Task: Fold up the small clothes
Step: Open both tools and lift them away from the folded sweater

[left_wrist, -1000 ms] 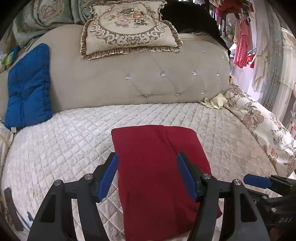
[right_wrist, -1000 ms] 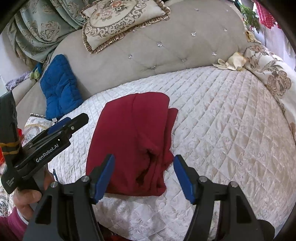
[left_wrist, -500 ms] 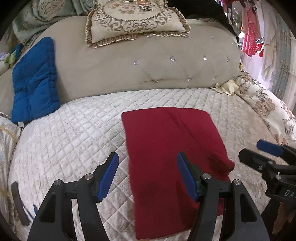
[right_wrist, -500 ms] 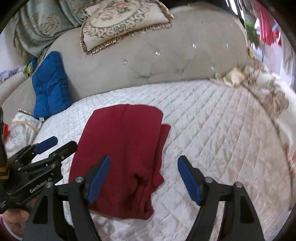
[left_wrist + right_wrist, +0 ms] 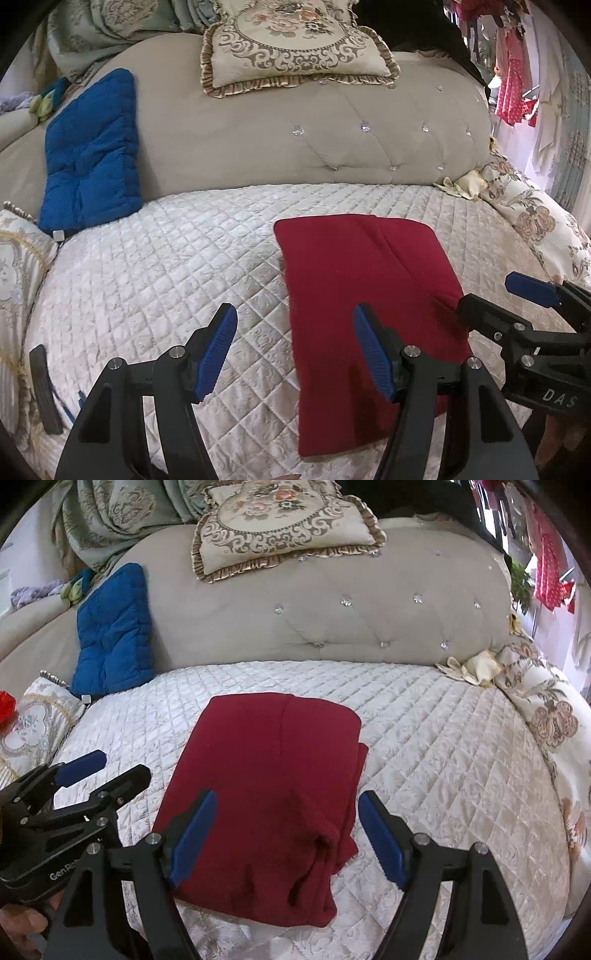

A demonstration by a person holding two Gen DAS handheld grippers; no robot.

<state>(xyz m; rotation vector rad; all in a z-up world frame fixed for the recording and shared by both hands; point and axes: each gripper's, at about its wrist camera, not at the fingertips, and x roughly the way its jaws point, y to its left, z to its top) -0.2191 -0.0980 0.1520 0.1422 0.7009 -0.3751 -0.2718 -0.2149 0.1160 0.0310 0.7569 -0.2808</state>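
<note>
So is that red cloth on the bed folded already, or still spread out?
Folded. The red cloth lies as a compact rectangle, with layered edges showing along its right side.

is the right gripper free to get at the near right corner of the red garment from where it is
Probably yes. The right gripper hangs open just above the folded red garment, with nothing lying between its fingers and the rumpled near right corner. The left gripper, also open, sits off to the garment's left side, clear of that path.

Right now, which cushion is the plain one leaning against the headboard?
The blue cushion, propped at the headboard's left end; the frilled floral cushion sits on top instead.
</note>
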